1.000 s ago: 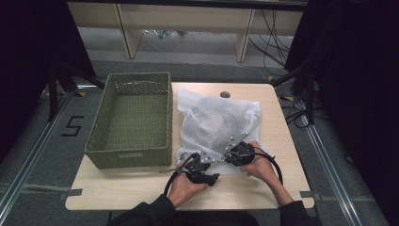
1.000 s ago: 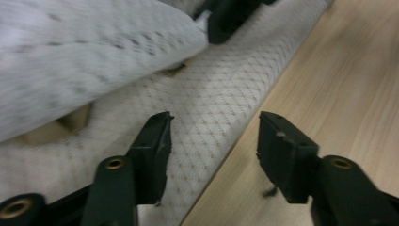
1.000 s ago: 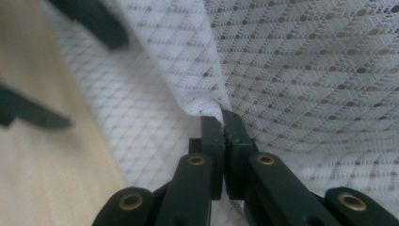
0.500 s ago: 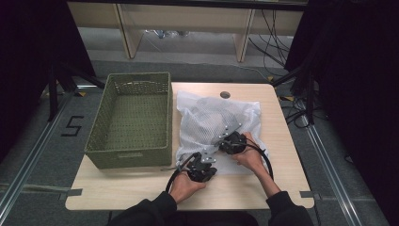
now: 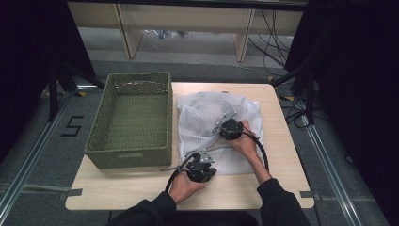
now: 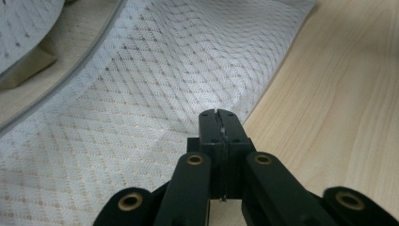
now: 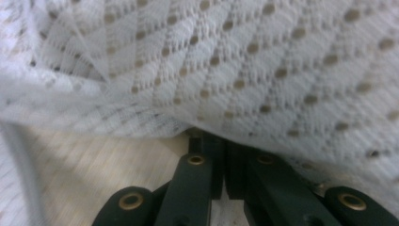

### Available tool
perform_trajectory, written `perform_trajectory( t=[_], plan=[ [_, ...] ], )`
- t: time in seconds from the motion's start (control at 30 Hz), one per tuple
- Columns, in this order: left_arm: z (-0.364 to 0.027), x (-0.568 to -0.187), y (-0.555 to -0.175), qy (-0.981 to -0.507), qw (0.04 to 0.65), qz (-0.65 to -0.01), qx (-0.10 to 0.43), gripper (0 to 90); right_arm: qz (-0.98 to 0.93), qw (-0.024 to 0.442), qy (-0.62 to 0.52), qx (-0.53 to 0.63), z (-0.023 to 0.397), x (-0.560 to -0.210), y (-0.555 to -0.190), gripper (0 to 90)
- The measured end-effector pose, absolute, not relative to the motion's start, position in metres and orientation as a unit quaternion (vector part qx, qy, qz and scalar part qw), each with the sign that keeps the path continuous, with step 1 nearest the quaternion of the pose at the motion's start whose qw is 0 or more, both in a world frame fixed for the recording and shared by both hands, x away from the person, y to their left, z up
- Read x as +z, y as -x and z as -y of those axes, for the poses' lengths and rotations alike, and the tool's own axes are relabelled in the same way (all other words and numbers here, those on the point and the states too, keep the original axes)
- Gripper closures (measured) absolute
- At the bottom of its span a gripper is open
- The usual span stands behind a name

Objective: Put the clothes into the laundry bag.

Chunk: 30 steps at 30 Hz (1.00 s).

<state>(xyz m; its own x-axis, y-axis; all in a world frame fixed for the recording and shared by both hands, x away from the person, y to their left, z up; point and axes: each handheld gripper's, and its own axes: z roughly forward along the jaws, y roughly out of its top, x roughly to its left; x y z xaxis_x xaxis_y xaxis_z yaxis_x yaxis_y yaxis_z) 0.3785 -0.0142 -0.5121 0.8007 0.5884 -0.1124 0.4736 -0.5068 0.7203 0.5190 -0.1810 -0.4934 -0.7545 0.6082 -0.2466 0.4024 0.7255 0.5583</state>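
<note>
High view: white mesh laundry bag [image 5: 207, 122] lies flat on the counter [image 5: 282, 141], centre right of frame, just beside the empty green basket [image 5: 129, 122] at centre left. Left gripper [image 5: 190, 159] sits at the bag's near edge. Left gripper view: fingers [image 6: 219, 123] pressed together right at the mesh hem, and they have just been closing; whether a fold of mesh is caught between them I cannot tell. Right gripper [image 5: 222, 126] is over the middle of the bag. Right gripper view: fingers closed, tips hidden under a raised layer of mesh [image 7: 263, 70].

Judgement: step in hand is taking hold of the bag. Next move needs both grips confirmed, then an even lift toward the basket.
</note>
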Motion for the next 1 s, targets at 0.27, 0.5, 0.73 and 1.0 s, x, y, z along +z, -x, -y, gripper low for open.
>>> perform_trajectory(
  t=[0.27, 0.5, 0.73, 1.0],
  plan=[
    [0.015, -0.511, -0.375, -0.866, 0.389, -0.304, 0.075, 87.0, -0.921, 0.178, -0.244, 0.246, 0.195, -0.477, -0.49, 90.0],
    [0.008, -0.487, -0.362, -0.858, 0.42, -0.285, 0.072, 76.9, -0.934, 0.164, -0.199, 0.249, 0.198, -0.462, -0.45, 90.0],
    [-0.03, -0.469, -0.343, -0.857, 0.414, -0.292, 0.098, 59.6, -0.952, 0.166, -0.161, 0.201, 0.199, -0.471, -0.42, 90.0],
    [-0.055, -0.471, -0.339, -0.854, 0.402, -0.312, 0.107, 46.9, -0.947, 0.167, -0.175, 0.21, 0.205, -0.472, -0.421, 89.1]
  ],
)
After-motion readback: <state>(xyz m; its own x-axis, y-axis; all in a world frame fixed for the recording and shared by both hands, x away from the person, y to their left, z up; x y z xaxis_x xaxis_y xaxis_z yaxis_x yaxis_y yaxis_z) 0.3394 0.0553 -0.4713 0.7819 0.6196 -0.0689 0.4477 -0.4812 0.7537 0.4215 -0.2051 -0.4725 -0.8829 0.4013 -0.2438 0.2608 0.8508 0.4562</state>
